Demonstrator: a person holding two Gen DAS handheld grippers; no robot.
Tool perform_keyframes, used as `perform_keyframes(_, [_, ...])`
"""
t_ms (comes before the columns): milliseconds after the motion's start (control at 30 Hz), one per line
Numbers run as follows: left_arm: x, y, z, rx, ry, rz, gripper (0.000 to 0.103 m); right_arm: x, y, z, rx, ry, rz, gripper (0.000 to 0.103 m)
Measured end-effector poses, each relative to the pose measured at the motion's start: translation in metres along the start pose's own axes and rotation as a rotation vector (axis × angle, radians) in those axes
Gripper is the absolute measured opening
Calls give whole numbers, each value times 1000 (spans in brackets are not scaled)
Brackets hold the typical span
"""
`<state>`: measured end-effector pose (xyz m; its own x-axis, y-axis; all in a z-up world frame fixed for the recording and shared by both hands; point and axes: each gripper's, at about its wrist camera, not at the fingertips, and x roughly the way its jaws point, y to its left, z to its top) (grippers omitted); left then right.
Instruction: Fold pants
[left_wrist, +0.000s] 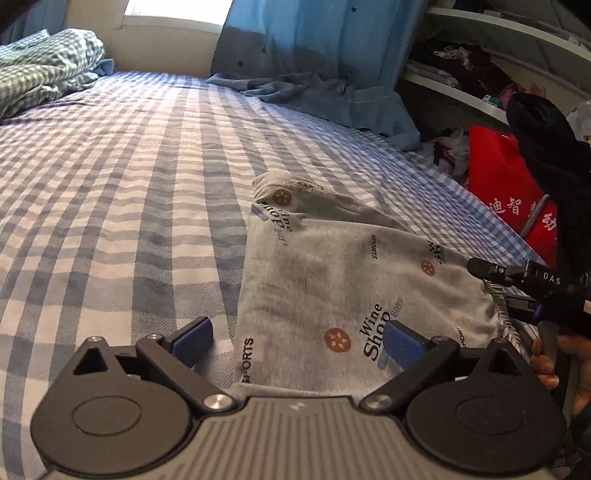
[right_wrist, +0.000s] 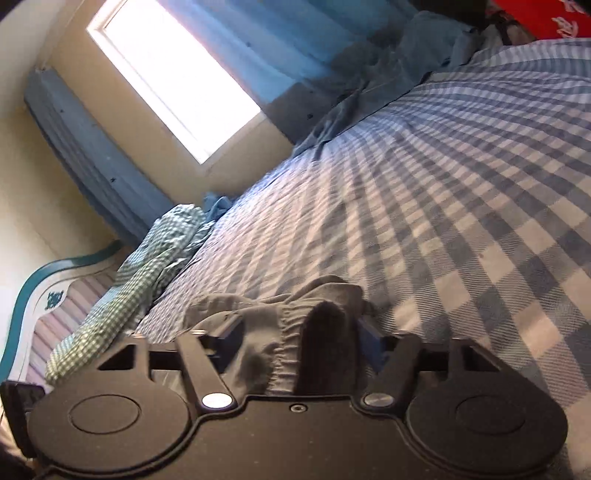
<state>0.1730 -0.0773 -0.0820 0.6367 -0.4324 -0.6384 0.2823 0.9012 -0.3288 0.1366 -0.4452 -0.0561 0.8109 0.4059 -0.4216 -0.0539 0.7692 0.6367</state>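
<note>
Grey pants (left_wrist: 332, 280) near bed edge (left_wrist: 491, 221); right hand-held gripper (right_wrist: 295, 332) pinches waistband.

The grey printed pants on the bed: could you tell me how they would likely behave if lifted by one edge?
The pants would probably droop limply: the thin knit already wrinkles and sags. Likely light. The elastic waistband bunches between the right gripper's fingers, so it may stretch.

Pants (left_wrist: 332, 280), centre-right of left wrist view: printed "Wine Shop Boys" and "SPORTS", repeated. Right gripper (left_wrist: 517, 275), right edge: "DAS". Red bag (left_wrist: 502, 184), upper right: white Chinese characters, including 迪智.
</note>
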Motion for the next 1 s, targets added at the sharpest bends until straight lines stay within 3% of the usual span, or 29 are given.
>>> perform_keyframes(33, [-1, -2, 2, -14, 17, 12, 99, -1, -3, -1, 15, -4, -10, 43])
perform_keyframes(133, [-3, -6, 5, -39, 45, 61, 92, 0, -1, -2, 9, -4, -37, 35])
perform_keyframes(233, [-5, -10, 6, -42, 59, 132, 79, 4, 9, -6, -47, -5, -85, 33])
perform_keyframes(300, [-7, -10, 7, -67, 69, 149, 75, 5, 13, -7, -76, -9, -103, 32])
perform_keyframes(367, [-9, -9, 9, -96, 77, 174, 66, 5, 14, -9, -82, -10, -112, 31])
perform_keyframes(433, [-10, -9, 10, -105, 85, 175, 47, 5, 15, -10, -82, -11, -118, 29])
perform_keyframes(633, [-14, -22, 11, -91, 81, 205, 20, 3, 28, -13, -116, -28, -153, 16])
perform_keyframes(733, [-19, -29, 13, -69, 73, 219, 14, -6, 38, -16, -111, -54, -165, 12])
perform_keyframes(1000, [-50, -27, 8, -82, 62, 163, 12, -34, 80, -13, -166, -78, -144, 11])
